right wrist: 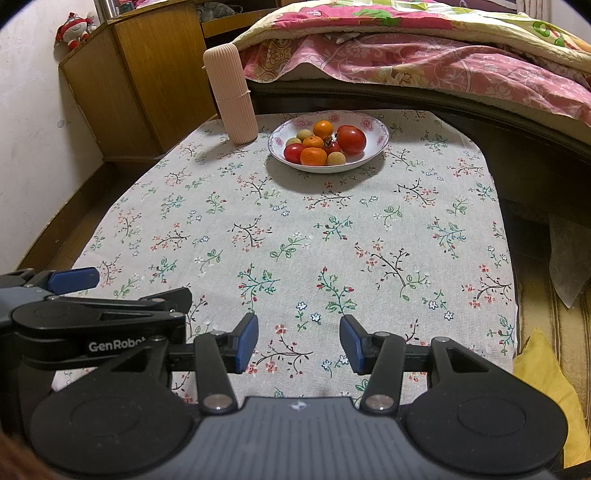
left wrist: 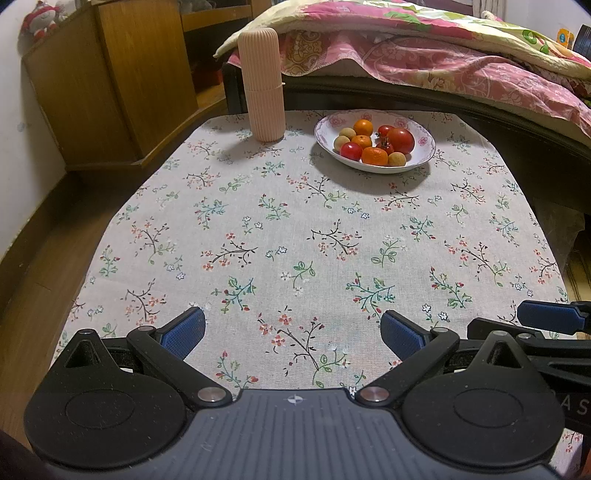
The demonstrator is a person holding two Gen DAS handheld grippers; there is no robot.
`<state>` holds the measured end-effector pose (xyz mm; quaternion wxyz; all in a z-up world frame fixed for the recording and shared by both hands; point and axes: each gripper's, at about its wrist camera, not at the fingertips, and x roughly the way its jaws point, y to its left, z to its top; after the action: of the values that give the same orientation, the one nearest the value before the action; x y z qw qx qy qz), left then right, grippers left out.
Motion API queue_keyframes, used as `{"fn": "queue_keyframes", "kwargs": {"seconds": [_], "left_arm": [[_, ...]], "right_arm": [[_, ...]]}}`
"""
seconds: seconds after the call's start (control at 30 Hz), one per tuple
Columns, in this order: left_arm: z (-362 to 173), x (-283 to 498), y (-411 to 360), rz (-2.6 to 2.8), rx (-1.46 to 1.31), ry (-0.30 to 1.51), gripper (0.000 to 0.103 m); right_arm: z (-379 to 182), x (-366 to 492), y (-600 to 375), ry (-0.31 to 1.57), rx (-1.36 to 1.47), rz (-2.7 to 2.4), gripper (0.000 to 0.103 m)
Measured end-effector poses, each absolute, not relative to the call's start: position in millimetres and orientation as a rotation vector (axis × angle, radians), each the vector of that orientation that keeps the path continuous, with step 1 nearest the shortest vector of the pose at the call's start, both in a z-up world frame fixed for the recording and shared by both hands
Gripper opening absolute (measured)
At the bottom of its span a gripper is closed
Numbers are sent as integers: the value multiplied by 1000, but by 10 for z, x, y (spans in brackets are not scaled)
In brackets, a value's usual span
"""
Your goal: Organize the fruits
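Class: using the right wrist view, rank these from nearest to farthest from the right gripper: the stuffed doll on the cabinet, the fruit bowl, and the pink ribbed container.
1. The fruit bowl: straight ahead of the right gripper, mid-table.
2. The pink ribbed container: just behind the bowl, to its left, at the table's far edge.
3. The stuffed doll: far left, atop the wooden cabinet.

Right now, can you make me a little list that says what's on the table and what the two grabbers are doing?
surface: table with flowered tablecloth
bowl: white floral-rimmed bowl, far side of the table, holding all the fruit
fruit: large tomato, small tomatoes, mandarins, small pale yellow round fruits
beside bowl: upright ribbed pink container, to its left, apart from it
left gripper: open, empty, over the near edge
right gripper: open, empty, near edge
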<state>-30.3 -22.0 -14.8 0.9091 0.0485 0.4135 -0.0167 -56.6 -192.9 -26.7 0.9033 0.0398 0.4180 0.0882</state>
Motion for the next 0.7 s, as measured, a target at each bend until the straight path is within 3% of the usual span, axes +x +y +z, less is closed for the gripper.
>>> {"fn": "queue_keyframes", "kwargs": {"seconds": [0.7], "left_arm": [[-130, -305, -223, -32, 109, 842, 102]], "right_arm": [[-260, -562, -1938, 862, 84, 183, 64]]}}
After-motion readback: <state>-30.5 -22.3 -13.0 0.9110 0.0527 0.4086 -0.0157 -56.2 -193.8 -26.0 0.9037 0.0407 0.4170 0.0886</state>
